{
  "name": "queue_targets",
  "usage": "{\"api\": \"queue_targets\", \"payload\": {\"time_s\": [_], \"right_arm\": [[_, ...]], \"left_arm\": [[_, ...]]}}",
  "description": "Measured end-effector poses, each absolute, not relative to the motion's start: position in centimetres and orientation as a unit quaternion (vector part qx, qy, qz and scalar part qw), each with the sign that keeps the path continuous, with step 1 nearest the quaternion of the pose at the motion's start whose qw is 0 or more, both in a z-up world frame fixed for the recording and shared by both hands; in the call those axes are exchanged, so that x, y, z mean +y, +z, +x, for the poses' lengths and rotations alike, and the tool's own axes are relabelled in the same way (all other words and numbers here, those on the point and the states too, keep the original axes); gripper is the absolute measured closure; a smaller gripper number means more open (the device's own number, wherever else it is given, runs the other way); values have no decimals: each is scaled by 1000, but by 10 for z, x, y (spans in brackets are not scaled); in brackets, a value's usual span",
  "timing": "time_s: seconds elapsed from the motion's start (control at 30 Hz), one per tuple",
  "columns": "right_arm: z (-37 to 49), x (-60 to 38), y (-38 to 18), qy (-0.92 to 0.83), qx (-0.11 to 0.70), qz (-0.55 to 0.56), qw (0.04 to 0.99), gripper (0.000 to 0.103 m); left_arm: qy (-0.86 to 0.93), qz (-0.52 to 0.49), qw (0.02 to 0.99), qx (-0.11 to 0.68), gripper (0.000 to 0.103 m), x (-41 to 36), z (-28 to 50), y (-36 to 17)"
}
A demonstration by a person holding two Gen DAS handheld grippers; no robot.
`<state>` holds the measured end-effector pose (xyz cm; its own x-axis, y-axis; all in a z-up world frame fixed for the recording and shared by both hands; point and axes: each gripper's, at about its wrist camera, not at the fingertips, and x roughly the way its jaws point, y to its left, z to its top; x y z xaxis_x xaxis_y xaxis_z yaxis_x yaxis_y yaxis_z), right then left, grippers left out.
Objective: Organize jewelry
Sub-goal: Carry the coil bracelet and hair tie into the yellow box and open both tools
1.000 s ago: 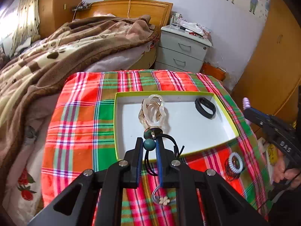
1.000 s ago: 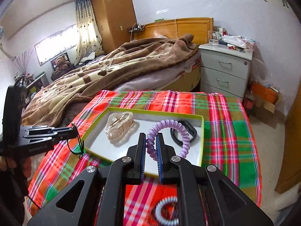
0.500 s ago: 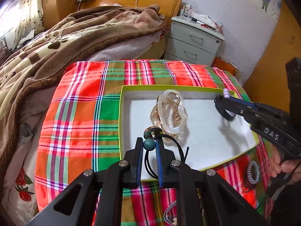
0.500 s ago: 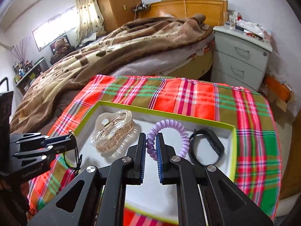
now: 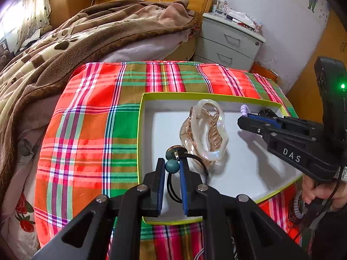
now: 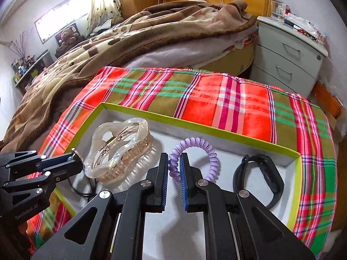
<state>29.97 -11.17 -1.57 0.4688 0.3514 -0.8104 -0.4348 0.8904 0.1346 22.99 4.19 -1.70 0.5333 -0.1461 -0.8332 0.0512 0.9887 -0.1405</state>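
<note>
A white box with a lime rim sits on the plaid cloth. A clear hair claw and a black wristband lie inside it. My left gripper is shut on a black cord with teal beads, held over the box's near left part. It also shows in the right wrist view. My right gripper is shut on a purple spiral hair tie, held inside the box between the claw and the wristband. It also shows in the left wrist view.
The plaid cloth covers a small table beside a bed with a brown blanket. A grey nightstand stands behind. More hair ties and beads lie on the cloth at the box's right.
Both grippers have moved forward over the box. The right gripper has lowered the purple hair tie into the box; the left gripper has brought the beaded cord past the box's near rim.
</note>
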Motion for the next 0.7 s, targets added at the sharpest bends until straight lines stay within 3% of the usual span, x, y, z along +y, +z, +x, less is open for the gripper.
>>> {"api": "queue_targets", "payload": {"time_s": [0.7], "right_arm": [[311, -103, -29, 226, 475, -60, 848, 92]], "left_arm": [[-57, -50, 863, 500, 88, 38, 236, -30]]}}
